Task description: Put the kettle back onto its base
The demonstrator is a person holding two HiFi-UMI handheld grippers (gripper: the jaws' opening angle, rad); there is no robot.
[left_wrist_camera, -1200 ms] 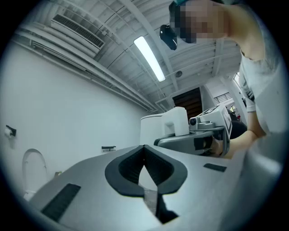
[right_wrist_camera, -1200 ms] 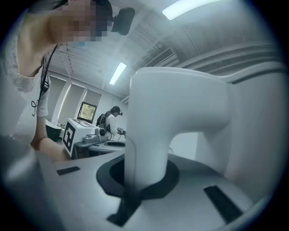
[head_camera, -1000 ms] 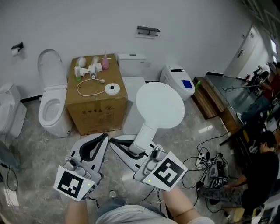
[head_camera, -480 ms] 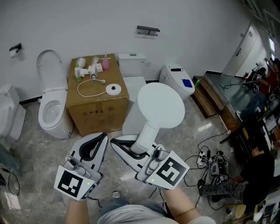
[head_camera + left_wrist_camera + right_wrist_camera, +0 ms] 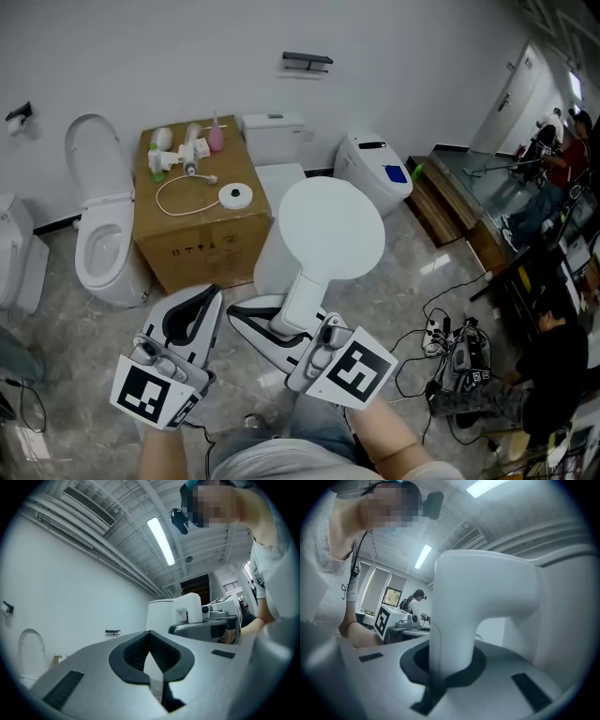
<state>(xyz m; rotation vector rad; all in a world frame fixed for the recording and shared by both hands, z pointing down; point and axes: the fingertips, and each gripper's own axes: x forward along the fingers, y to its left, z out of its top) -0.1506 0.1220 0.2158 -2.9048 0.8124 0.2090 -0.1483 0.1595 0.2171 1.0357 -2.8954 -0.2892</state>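
1. The right gripper (image 5: 272, 328) is clamped on the handle (image 5: 459, 620) of the white electric kettle (image 5: 330, 225). The kettle hangs in the air at frame centre, well apart from its round base (image 5: 235, 195) on the cardboard box (image 5: 202, 246) at upper left. With the weight hanging out from a pinch on a smooth handle, the body could pivot or slip in the jaws during the carry.
2. The left gripper (image 5: 202, 305) has its jaws together with nothing between them, so it gives the kettle no support if it tilts.
3. The base lies loose on the box, its cord (image 5: 173, 192) looped beside it. An off-centre landing would probably miss the middle connector or push the base sideways.
4. Small bottles (image 5: 183, 145) stand at the far edge of the box. A wide approach could knock them over.
5. From above, the kettle's body hides its own underside, so alignment may be hard to judge.
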